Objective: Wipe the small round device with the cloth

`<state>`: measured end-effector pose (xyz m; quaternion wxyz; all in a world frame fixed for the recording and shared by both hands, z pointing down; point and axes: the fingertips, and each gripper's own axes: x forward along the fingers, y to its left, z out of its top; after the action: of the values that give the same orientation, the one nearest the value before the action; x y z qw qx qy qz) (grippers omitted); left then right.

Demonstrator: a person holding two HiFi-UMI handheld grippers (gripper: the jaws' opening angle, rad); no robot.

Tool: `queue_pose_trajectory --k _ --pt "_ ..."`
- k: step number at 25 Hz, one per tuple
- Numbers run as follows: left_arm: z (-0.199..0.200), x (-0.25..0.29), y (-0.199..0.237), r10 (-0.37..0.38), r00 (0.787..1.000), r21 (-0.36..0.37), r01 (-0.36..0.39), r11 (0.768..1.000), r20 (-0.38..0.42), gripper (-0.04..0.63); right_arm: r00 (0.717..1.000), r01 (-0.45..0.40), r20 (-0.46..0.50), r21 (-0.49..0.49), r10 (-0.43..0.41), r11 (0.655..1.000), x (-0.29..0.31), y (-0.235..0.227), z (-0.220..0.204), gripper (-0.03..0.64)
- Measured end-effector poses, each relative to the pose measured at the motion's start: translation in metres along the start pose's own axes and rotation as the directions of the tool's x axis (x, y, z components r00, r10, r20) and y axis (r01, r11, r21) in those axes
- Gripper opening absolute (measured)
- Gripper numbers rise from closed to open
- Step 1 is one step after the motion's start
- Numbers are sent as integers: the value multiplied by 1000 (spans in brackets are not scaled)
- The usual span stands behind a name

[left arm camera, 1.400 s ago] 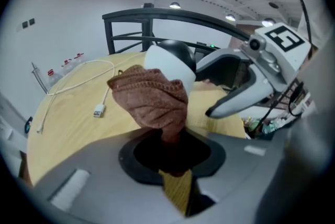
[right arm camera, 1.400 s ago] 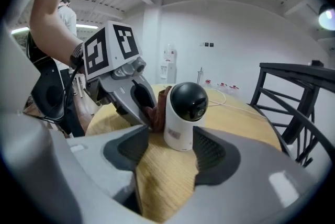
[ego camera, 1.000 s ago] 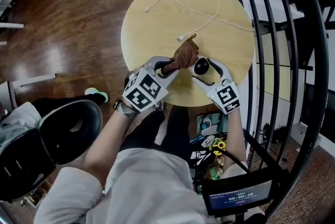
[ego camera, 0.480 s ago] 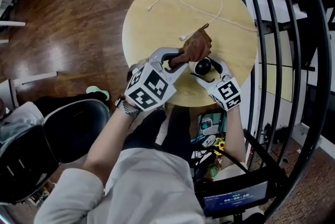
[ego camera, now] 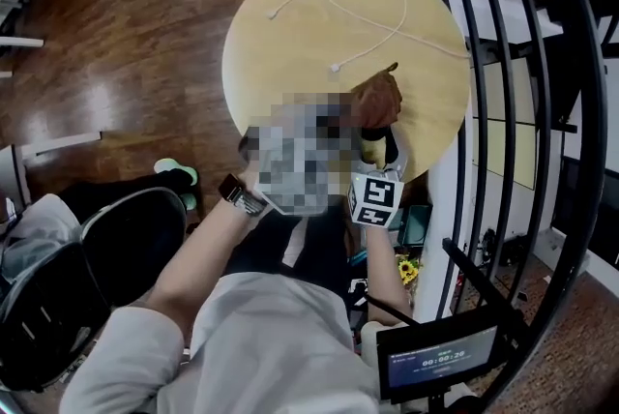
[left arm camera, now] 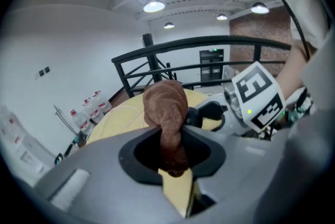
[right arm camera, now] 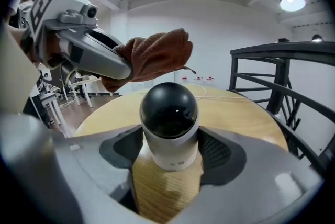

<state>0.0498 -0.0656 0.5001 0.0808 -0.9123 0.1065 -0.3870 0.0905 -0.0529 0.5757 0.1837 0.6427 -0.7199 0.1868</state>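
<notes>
The small round device [right arm camera: 169,123] has a white body and a glossy black dome, and stands near the front edge of the round wooden table [ego camera: 290,35]. My right gripper [right arm camera: 170,152] has a jaw against each side of its body, and the jaws are closing on it. In the head view the device [ego camera: 373,149] shows just beyond the right gripper's marker cube [ego camera: 375,199]. My left gripper [left arm camera: 172,165] is shut on a bunched brown cloth [left arm camera: 166,108]. The cloth [right arm camera: 152,58] hangs just above and behind the dome. A mosaic patch covers the left gripper in the head view.
A white cable [ego camera: 358,15] loops across the far half of the table. A black metal railing [ego camera: 522,64] rises close on the right. A dark chair [ego camera: 126,248] stands at the lower left, and a small screen [ego camera: 440,359] is below. Water bottles [left arm camera: 91,108] stand by the far wall.
The left gripper carried the cloth to the right, from beside the device to over it. The right gripper swung in towards the middle and now points straight up the frame.
</notes>
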Motion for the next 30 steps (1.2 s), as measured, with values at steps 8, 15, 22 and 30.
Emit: queue_pose_trajectory --k 8,15,22,30 --pt "-36 27 -50 -10 985 317 65 946 -172 89 952 -307 -62 -216 301 927 -23 0 -19 351" --pt "-112 50 -90 -128 920 246 231 941 -371 91 790 -612 -251 -284 559 738 -18 -8 -23 351" --pt "-105 23 -80 -228 949 -107 209 972 -216 91 688 -724 -275 -198 671 661 -1 5 1 351" --pt "-40 -39 19 71 997 -237 -75 969 -25 91 850 -526 -133 -178 509 832 3 0 5 316"
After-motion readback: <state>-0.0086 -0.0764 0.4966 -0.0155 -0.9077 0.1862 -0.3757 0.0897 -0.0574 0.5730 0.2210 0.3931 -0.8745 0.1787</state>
